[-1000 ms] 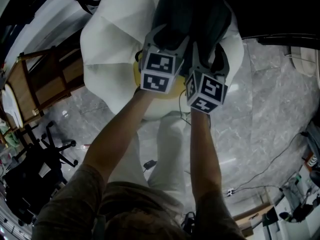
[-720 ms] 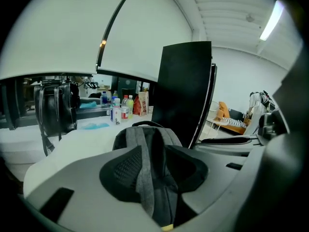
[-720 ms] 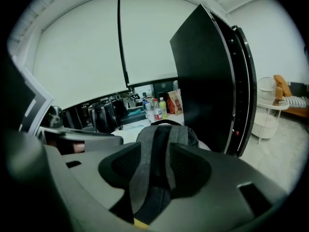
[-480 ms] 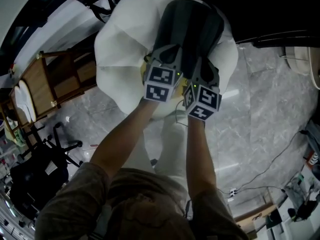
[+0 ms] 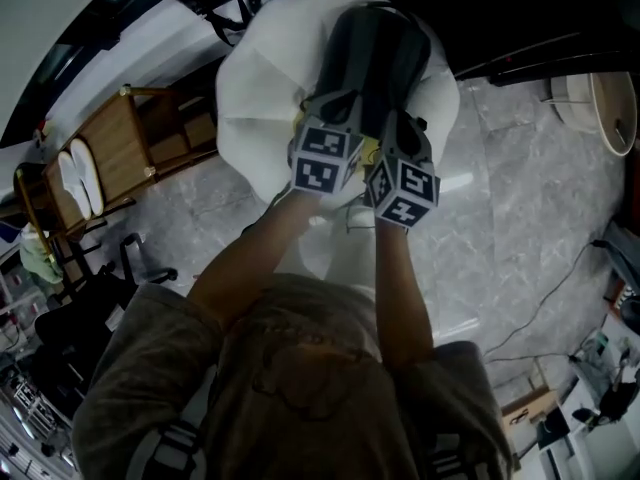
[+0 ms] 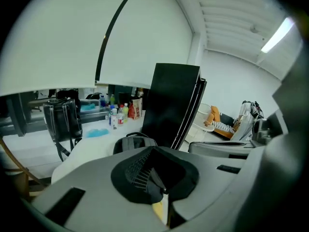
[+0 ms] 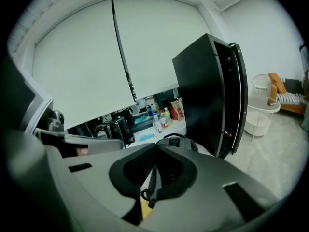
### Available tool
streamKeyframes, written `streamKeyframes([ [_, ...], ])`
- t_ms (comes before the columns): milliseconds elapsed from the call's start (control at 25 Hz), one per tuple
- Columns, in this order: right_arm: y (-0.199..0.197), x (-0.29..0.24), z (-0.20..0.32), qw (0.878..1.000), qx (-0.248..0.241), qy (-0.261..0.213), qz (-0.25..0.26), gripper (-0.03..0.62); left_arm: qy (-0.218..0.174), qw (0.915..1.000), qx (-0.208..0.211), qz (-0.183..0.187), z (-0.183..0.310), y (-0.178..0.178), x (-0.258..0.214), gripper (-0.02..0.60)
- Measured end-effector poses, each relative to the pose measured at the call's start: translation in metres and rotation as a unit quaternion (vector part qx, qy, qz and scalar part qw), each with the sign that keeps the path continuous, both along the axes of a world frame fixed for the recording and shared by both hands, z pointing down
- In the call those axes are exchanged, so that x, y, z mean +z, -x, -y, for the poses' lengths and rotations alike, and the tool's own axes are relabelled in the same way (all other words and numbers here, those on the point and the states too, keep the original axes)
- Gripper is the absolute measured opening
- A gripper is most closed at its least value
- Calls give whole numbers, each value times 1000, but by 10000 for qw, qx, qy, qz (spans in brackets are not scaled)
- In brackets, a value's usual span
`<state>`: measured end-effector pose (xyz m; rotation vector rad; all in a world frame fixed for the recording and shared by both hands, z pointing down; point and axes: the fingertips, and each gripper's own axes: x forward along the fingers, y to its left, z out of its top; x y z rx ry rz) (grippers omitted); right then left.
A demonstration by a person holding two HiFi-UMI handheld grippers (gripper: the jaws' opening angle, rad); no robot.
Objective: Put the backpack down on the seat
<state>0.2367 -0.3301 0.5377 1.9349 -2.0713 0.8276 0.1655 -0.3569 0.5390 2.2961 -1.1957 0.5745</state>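
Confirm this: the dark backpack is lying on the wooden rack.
Wrong in one respect. The backpack is lying on the white seat, not the wooden rack, which stands off to the side. The head view shows it.

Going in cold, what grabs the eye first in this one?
A dark backpack lies on a white seat at the top of the head view. At its near end hover the left gripper and right gripper, both shut. A wooden rack stands left on the marble floor.

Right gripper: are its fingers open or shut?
Shut on the backpack: the right gripper's fingers meet around its dark mesh strap.
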Motion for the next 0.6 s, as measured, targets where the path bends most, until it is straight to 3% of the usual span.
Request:
streamKeyframes([
  [240, 16, -67, -21, 9991, -369, -219, 39, 0, 5, 9997, 178, -161, -28, 18, -58, 0],
  [600, 46, -153, -58, 9889, -1188, -731, 516, 0, -312, 9933, 964, -551, -72, 28, -142, -2],
])
